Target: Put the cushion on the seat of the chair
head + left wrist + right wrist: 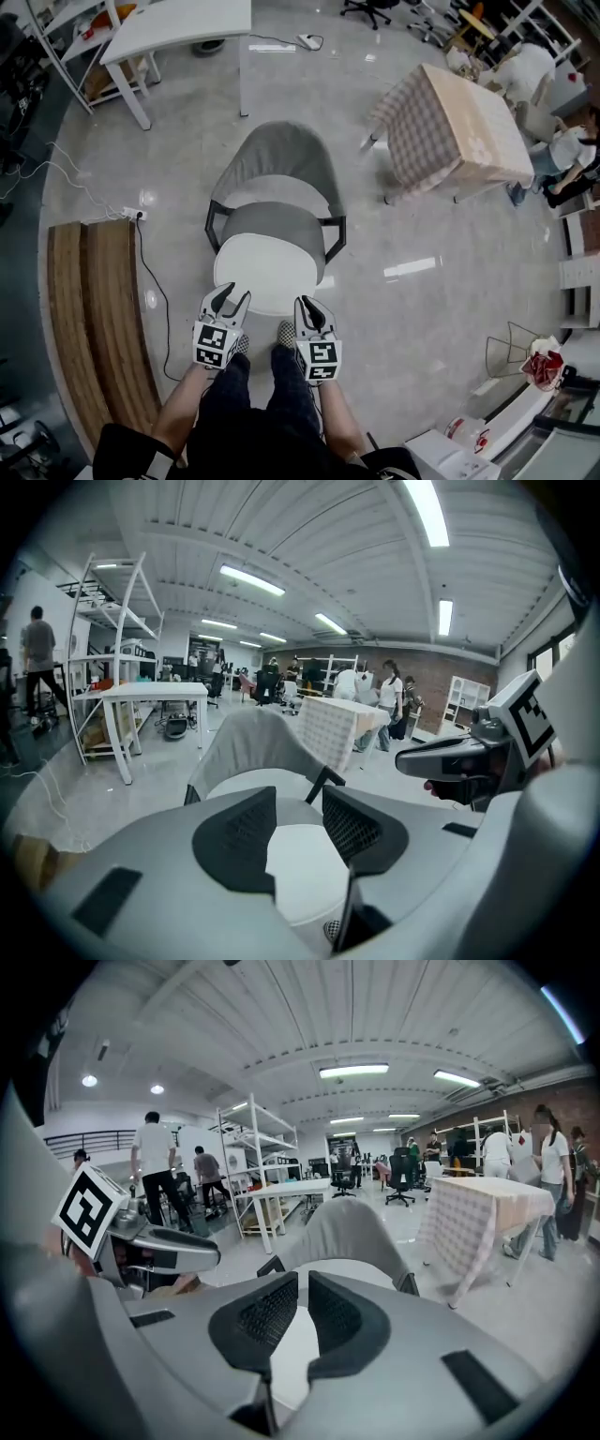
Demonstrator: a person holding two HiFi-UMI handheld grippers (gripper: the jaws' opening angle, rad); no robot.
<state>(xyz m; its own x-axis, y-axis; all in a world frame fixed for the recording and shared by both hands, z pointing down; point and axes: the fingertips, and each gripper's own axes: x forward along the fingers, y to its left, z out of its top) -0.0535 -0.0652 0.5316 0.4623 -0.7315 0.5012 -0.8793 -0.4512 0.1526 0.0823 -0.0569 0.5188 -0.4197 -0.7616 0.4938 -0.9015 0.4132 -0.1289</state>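
Note:
A grey chair (pixel 279 155) stands in front of me with its curved back on the far side. A round white cushion (pixel 269 267) lies on the front part of its dark grey seat (pixel 277 223). Both grippers hover side by side just above the cushion's near edge, touching nothing. My left gripper (pixel 232 298) (pixel 300 799) has its jaws apart, with only the cushion (pixel 305 869) showing below the gap. On my right gripper (pixel 307 307) (pixel 303 1283) the pads are nearly together and hold nothing, and a sliver of cushion (pixel 286 1358) shows below.
A white table (pixel 178 23) stands at the far left and a table with a checked cloth (pixel 450 127) at the right. Wooden planks (pixel 98 319) lie on the floor at the left, beside a power strip (pixel 131 214) with a cable. Several people stand in the background.

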